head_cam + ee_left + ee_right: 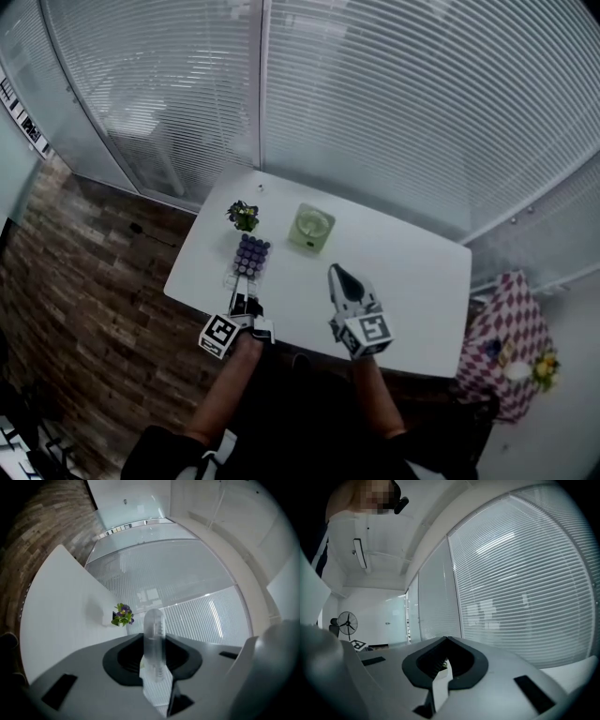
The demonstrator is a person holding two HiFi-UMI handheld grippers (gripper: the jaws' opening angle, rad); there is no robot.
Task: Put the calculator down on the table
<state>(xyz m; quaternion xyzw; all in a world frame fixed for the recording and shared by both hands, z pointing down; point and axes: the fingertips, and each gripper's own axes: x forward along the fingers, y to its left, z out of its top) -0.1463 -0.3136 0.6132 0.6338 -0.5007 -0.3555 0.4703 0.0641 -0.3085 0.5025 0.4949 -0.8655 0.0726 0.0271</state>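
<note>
Near edge, head view: two forearms reach up from the bottom of the frame to the white bench [412, 300]. The left gripper [245, 298] sits at the bench's near-left edge, marker cube toward the person. The right gripper [336, 274] is to its right, over the near middle of the bench, apart from the left one.

Left fingers: clamped on the near end of the calculator [251, 255]. The left gripper view shows it edge-on between them, a finger pressed against each face. Right fingers: together, tips meeting, nothing between them.

Calculator: projects from the left gripper toward the far side, over the left part of the bench, key face up. The keys are purple and set in rows. The body is pale and translucent, a thin slab with a rounded far end. Whether its underside touches the bench: cannot tell.

Containers, beyond the calculator:
- Small potted plant [243, 216], just past the calculator's far end. The pot holds green leaves and purple flowers.
- Pale green square container [311, 228], to the right of the plant. A ring-shaped form shows inside; contents too small to identify.

Far side: white slatted blinds [422, 112] run behind the bench. Left of the bench is brown wood-plank floor [84, 262]. To the right stands a small table under a checked cloth [506, 337], with yellow flowers on it.
</note>
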